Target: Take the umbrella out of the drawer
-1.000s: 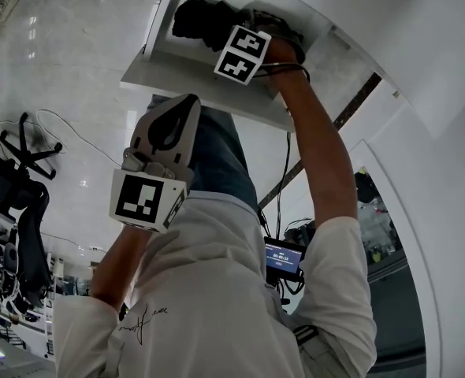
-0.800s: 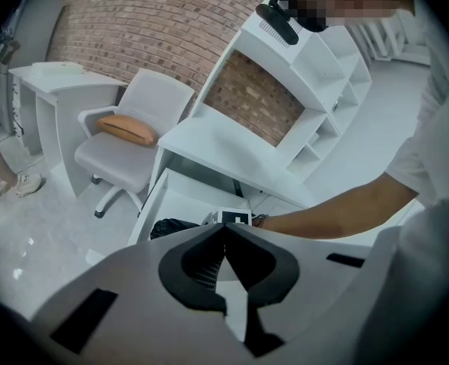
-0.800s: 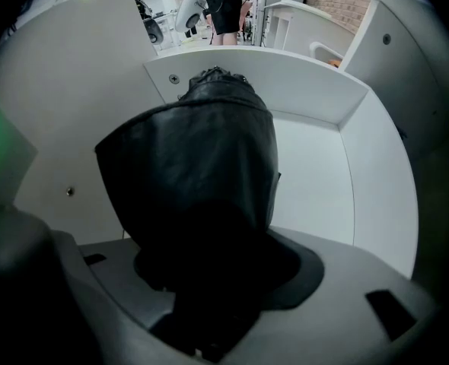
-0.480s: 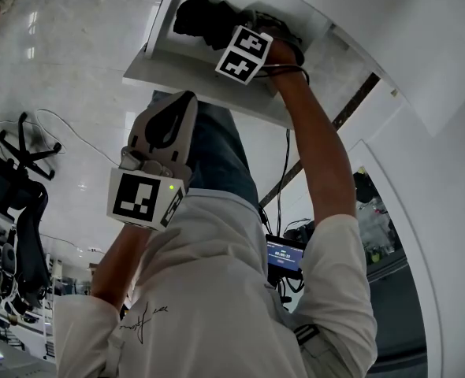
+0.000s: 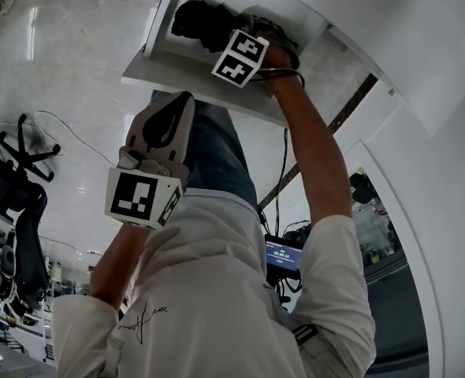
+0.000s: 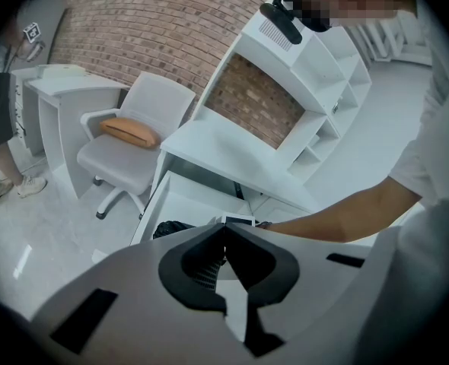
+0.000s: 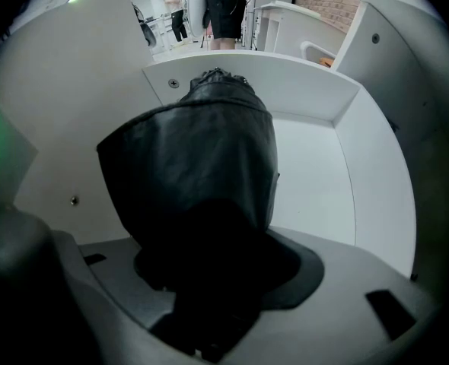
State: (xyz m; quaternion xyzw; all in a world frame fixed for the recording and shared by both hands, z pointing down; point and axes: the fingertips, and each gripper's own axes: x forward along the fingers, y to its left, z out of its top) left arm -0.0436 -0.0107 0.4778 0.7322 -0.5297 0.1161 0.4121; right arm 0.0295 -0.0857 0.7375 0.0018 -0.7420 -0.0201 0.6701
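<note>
A folded black umbrella [image 5: 193, 20] lies in the open white drawer [image 5: 187, 79] at the top of the head view. My right gripper [image 5: 217, 31] reaches down into the drawer. In the right gripper view the umbrella [image 7: 202, 158] fills the gap between the widely parted jaws, and my right gripper [image 7: 209, 280] is shut on it. The drawer's white walls [image 7: 293, 90] surround it. My left gripper [image 5: 177, 105] hangs in front of the person's body, apart from the drawer, its jaws shut on nothing. In the left gripper view, the drawer [image 6: 180, 204] and the umbrella [image 6: 167, 228] lie beyond my left gripper [image 6: 224, 236].
The drawer sticks out from under a white desk [image 6: 232, 162]. A grey office chair with an orange cushion [image 6: 127, 131] stands to its left. White shelves [image 6: 323, 90] rise beyond the desk. A black chair [image 5: 16, 203] and cables lie on the floor at left.
</note>
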